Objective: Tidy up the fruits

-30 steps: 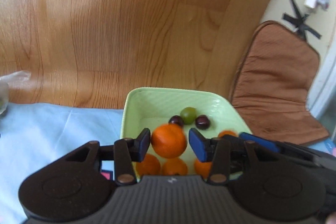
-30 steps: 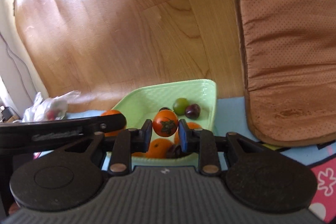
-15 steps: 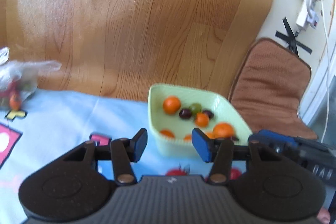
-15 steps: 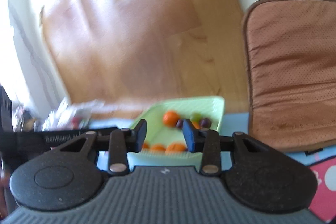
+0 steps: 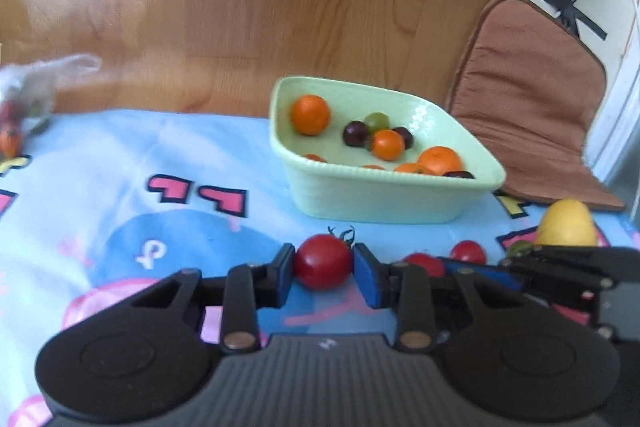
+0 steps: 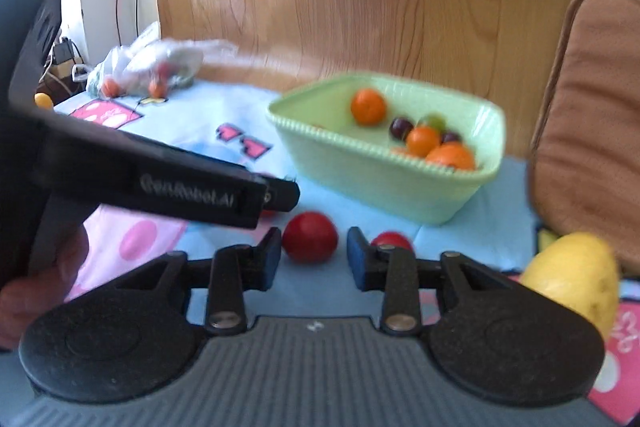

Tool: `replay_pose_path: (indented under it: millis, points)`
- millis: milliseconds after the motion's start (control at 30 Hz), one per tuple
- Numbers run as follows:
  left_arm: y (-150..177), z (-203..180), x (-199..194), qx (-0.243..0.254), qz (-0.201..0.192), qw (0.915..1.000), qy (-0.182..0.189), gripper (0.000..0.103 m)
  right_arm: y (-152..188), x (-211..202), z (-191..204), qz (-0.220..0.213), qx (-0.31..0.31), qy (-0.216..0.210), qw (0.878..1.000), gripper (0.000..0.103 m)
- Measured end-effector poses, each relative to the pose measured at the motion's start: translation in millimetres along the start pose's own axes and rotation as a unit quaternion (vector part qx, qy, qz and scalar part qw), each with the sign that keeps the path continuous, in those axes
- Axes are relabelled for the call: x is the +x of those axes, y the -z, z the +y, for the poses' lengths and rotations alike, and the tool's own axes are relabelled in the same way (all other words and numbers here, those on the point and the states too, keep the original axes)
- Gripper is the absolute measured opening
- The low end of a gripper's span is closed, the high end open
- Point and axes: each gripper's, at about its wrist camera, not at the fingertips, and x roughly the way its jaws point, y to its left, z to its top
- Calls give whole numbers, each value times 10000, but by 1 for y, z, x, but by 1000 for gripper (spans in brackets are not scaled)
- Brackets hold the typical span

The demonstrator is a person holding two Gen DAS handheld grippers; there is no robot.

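Note:
A pale green bowl [image 5: 380, 199] [image 6: 360, 171] on the blue patterned cloth holds oranges, dark grapes and a green grape. In front of it, my left gripper [image 5: 324, 263] is closing on a red tomato [image 5: 322, 273] with a green stem, both blue pads against its sides. In the right wrist view, my right gripper [image 6: 314, 247] is also closing around another red tomato [image 6: 310, 237], with a gap still showing at the right pad. A third red tomato [image 6: 390, 239] lies just behind the right finger. The left gripper's black body [image 6: 160, 179] crosses that view.
A yellow fruit [image 5: 566, 223] [image 6: 576, 275] lies at the right on the cloth, with a small red tomato [image 5: 468, 251] near it. A plastic bag of fruit [image 6: 152, 67] sits far left. A brown cushion [image 5: 532, 99] leans at the right. A hand [image 6: 40, 279] shows at lower left.
Both grippers let their orange fruits go into the bowl, drew back and sank toward the cloth. Each now has a red tomato between its fingers, and the left has closed on its one.

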Motion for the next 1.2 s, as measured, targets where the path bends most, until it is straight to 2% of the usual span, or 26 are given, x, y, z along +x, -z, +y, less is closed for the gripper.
replay_pose_path:
  millis: [200, 333, 500, 700, 933, 1200]
  points:
    - [24, -1, -44, -222, -199, 9992, 257, 31, 16, -41, 5, -257, 62, -99, 9996, 33]
    - [54, -6, -74, -356, -196, 9985, 364, 32, 36, -71, 8, -313, 165, -369, 9987, 33]
    - [90, -22, -94, -28, -358, 9993, 119, 32, 55, -85, 14, -168, 425, -524, 9976, 33]
    - [95, -35, -98, 249, -421, 9988, -58, 32, 67, -85, 20, -259, 520, -356, 9977, 33]
    - [97, -30, -100, 94, -516, 9986, -89, 34, 69, -87, 16, -291, 608, -370, 9970, 34]
    - [97, -32, -99, 143, -495, 9986, -134, 34, 70, -89, 14, -325, 667, -393, 9965, 34]
